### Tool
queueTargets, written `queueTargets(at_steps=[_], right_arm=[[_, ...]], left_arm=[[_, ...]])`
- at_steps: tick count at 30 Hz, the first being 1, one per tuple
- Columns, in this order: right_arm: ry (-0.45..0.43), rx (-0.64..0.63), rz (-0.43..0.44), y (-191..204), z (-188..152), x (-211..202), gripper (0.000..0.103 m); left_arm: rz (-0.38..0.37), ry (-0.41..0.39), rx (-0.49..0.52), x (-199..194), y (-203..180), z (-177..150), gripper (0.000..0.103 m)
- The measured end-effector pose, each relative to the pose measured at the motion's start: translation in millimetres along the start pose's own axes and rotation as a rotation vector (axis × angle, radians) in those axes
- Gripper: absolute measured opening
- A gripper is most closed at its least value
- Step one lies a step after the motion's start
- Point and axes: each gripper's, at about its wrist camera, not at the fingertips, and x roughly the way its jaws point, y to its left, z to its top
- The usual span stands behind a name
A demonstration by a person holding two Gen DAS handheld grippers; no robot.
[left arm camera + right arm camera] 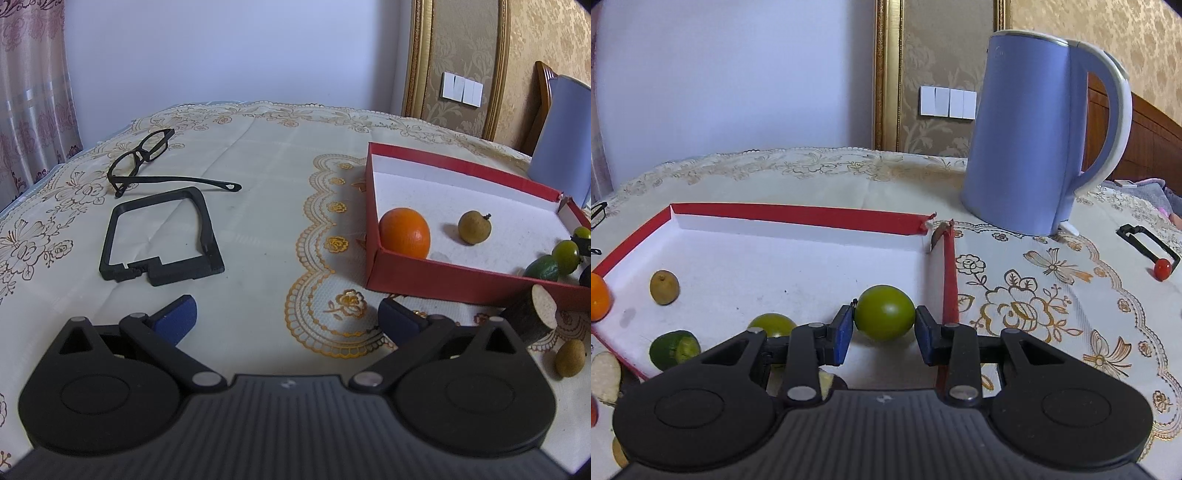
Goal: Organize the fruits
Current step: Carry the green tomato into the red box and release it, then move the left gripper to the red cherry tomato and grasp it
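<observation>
Two blue pads of the right tongs (884, 325) press on either side of a round green fruit (884, 312), clamped on it above the white floor of the red box (798, 213), close to the box's right wall. Just to the left of those tongs, a second green fruit (772, 324) lies partly hidden behind the left finger, and a dark green fruit (674, 349) sits at the box's near wall. Farther left in the box rest a small brown fruit (664, 287) and an orange (599, 297) at the frame's edge. Beyond the box's torn far corner stands a blue kettle (1027, 140) on the counter (1052, 295), and a small red fruit (1162, 269) lies well to the right beside a black frame part.

The left tongs (288, 317) stand wide apart with nothing between them, over the patterned cloth and apart from the box. Beyond them lie a black square frame (160, 236) and a pair of black glasses (147, 155). To the right, outside the box's near wall, a short log piece (535, 317) and another small brown fruit (570, 358) rest on the counter.
</observation>
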Motion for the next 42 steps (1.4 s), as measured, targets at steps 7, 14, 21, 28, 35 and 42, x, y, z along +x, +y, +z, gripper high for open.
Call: queueTargets(at_steps=[7,14,21,28,35,42], right_arm=[[0.006,-0.01,0.009,2.5,0.3,2.0,0.036],[-0.048,0.022,0.031,-5.9,-4.1,-16.2,0.048],[-0.125,0.057,0.07,-16.9,-32.3,-85.1,0.057],[-0.047,-0.084,0.076,-3.4,-76.1,-109.5,0.057],[0.012,-0.07,0.083,-0.8,-74.3,-92.6,0.075],[0.042,-0.019,0.107,-11.0,-76.1,-87.2,0.081]], left_arm=[[0.003,0.001,0.003,0.0,-0.5,0.0,0.103],[0.004,0.002,0.005,0.3,-1.1,-0.1,0.103],[0.004,0.001,0.005,0.3,-0.9,-0.1,0.103],[0.004,0.001,0.005,0.3,-0.9,-0.1,0.103],[0.001,-0.001,0.002,0.2,0.1,0.0,0.103],[-0.085,-0.031,-0.011,-21.7,-2.5,-11.3,0.103]])
